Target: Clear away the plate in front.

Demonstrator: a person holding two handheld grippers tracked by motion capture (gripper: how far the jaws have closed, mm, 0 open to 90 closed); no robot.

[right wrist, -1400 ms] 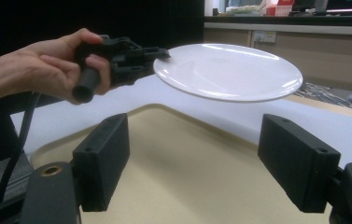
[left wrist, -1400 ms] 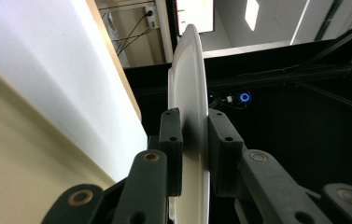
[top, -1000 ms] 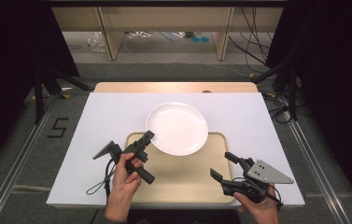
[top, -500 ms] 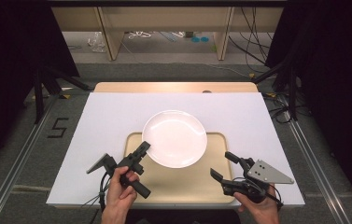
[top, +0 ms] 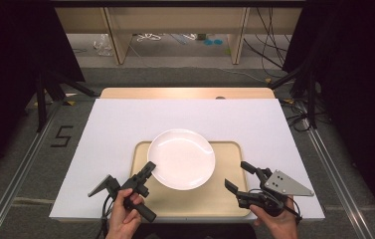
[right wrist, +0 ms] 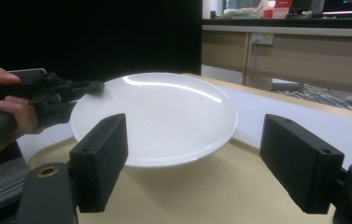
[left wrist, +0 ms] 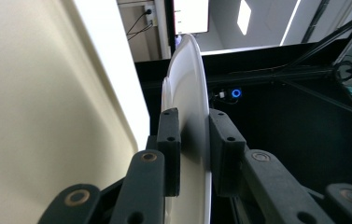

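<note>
Presently, on inspection, my left gripper was found clamped on the near-left rim of the white plate. In the left gripper view the two pads pressed on either face of the plate's edge, the jaws drawn narrow with the rim between them. My left hand held the handle at the near edge of the table, and the gripper's cable hung off beside it.

The plate was over the beige tray, covering its far-left part and overhanging its far edge. From the right gripper view the plate sat clear of the tray surface, its near rim raised, with the left gripper on its far-left edge. The tray lay on the white sheet that covered the wooden table, at the near middle of it.

Further right, my right gripper rested over the near-right corner of the tray, held by my right hand. Its jaws stood wide apart and held nothing. In its own view the right gripper pointed at the plate, both pads well apart from the rim.
</note>
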